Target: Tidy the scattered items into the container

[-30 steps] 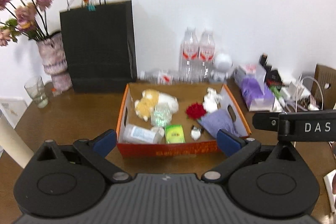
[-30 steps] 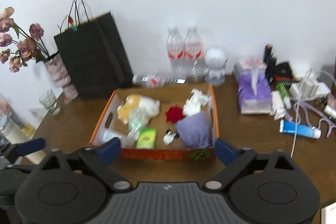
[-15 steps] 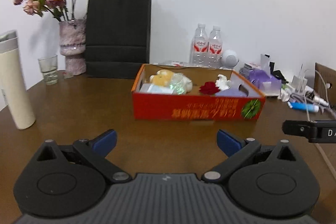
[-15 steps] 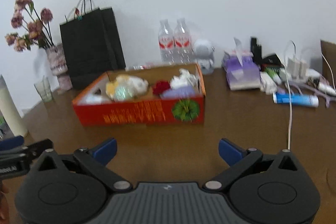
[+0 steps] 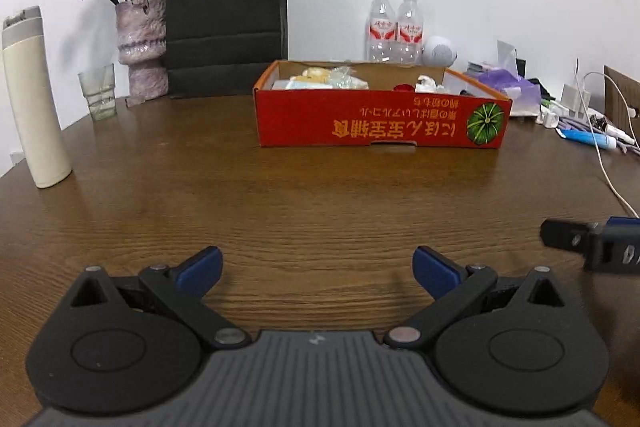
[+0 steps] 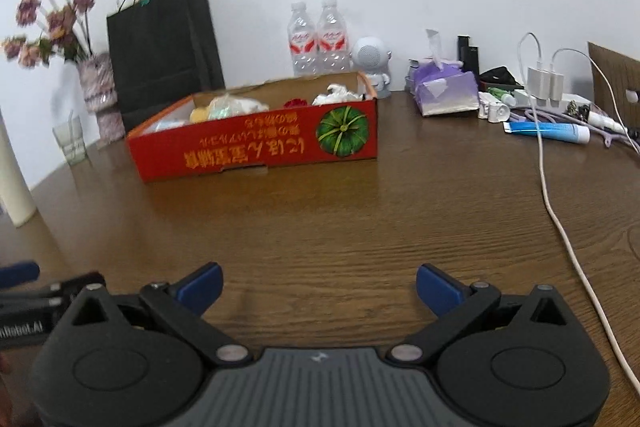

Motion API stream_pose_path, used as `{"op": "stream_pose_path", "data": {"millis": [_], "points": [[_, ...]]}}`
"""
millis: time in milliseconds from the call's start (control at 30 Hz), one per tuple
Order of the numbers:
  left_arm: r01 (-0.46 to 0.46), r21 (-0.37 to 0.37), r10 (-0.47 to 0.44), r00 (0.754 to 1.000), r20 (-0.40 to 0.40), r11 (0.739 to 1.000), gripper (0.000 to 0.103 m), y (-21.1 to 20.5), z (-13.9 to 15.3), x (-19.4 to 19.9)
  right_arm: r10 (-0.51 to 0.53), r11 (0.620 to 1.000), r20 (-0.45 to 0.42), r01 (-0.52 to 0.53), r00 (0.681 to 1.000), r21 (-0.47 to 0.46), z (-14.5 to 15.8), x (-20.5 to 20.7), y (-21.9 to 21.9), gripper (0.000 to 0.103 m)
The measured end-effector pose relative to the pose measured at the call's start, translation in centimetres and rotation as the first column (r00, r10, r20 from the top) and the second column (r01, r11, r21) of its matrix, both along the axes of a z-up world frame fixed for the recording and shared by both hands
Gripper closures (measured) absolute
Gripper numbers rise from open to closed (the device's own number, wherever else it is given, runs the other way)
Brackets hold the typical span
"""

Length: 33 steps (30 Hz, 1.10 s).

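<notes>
A red cardboard box (image 5: 382,123) is seen on the wooden table (image 5: 280,203), holding a yellow plush (image 6: 200,113), a crinkled clear packet (image 5: 340,74), a red rose (image 6: 295,103) and a white crumpled item (image 6: 338,93). The left gripper (image 5: 316,265) is held with jaws wide and nothing between them; the box lies well ahead, slightly right. The right gripper (image 6: 318,285) is likewise spread wide and empty, with the box well ahead, slightly left.

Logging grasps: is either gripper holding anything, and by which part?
Nothing is held. The left gripper and right gripper are both open and empty above the table.
</notes>
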State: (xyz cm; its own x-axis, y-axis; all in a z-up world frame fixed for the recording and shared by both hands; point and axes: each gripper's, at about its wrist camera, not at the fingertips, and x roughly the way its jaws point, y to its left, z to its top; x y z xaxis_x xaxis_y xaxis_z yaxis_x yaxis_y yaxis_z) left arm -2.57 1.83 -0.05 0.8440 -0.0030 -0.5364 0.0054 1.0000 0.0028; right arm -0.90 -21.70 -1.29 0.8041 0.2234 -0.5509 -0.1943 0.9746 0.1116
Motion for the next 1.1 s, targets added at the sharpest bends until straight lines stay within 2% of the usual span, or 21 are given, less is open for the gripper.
{"op": "stream_pose_path", "data": {"millis": [233,333,567,1100], "points": [[-0.003,-0.008,0.002,0.994,-0.108,1.000,0.000,-0.3,-1.1,1.9,0.023,1.000,-0.075,-0.023,0.997,0.004,-0.6,1.3,0.9,0.000],[-0.006,-0.024,0.003,0.992,-0.125,1.000,0.000,-0.1,-1.3,2.6,0.008,1.000,-0.080,-0.010,0.997,-0.015,-0.9,1.7,1.1,0.000],[-0.007,0.007,0.008,0.991,-0.132,1.000,0.000,-0.8,-1.5,3.1,0.012,0.992,-0.092,-0.023,0.996,-0.120,-1.1,2.5,2.7,0.000],[-0.009,0.008,0.010,0.991,-0.132,1.000,0.000,-0.8,-1.6,3.2,0.018,0.992,-0.092,-0.029,0.996,-0.121,-1.1,2.9,2.6,0.000]]}}
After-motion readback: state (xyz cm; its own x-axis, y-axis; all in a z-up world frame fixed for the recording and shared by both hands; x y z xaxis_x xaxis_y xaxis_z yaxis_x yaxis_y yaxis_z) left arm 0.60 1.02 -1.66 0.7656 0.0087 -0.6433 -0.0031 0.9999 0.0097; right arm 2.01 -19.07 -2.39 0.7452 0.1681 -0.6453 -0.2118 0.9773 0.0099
